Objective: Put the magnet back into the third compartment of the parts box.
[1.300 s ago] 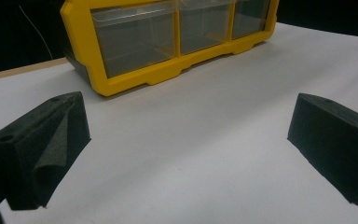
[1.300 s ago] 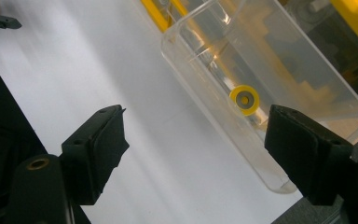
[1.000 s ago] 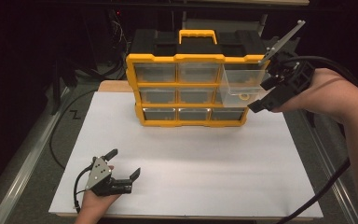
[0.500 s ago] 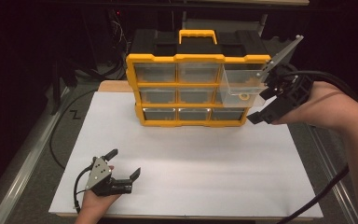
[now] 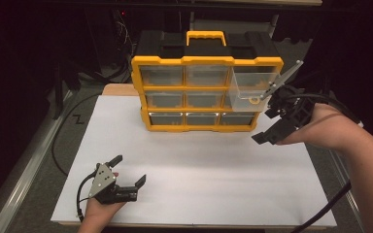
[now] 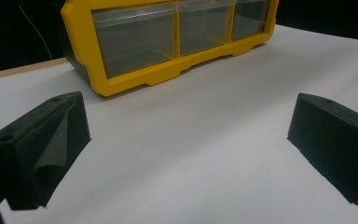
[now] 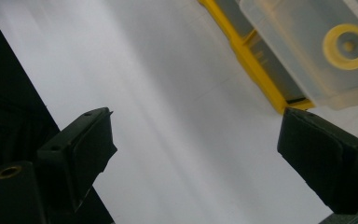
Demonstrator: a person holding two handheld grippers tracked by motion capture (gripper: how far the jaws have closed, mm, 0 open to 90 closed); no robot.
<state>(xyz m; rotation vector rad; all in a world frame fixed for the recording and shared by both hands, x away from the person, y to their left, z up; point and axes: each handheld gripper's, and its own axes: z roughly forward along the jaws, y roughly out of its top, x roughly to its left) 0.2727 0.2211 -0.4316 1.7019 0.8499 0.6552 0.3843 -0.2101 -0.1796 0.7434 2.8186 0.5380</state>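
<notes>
Your right gripper [image 5: 267, 128] dropped below the pulled-out clear drawer [image 5: 250, 88], jaws just been opening, wide w/ nothing between. Left gripper [image 5: 128, 171] unmoved on white mat [image 5: 199, 170], jaws wide, empty.

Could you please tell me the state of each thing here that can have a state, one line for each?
Top right drawer: pulled out of the organizer, a yellow ring inside.
Other drawers: pushed in.
Yellow organizer: upright on the white board.
Right gripper: open, holding nothing, just been opening, beside the pulled-out drawer.
Left gripper: open, holding nothing, low over the board.
</notes>
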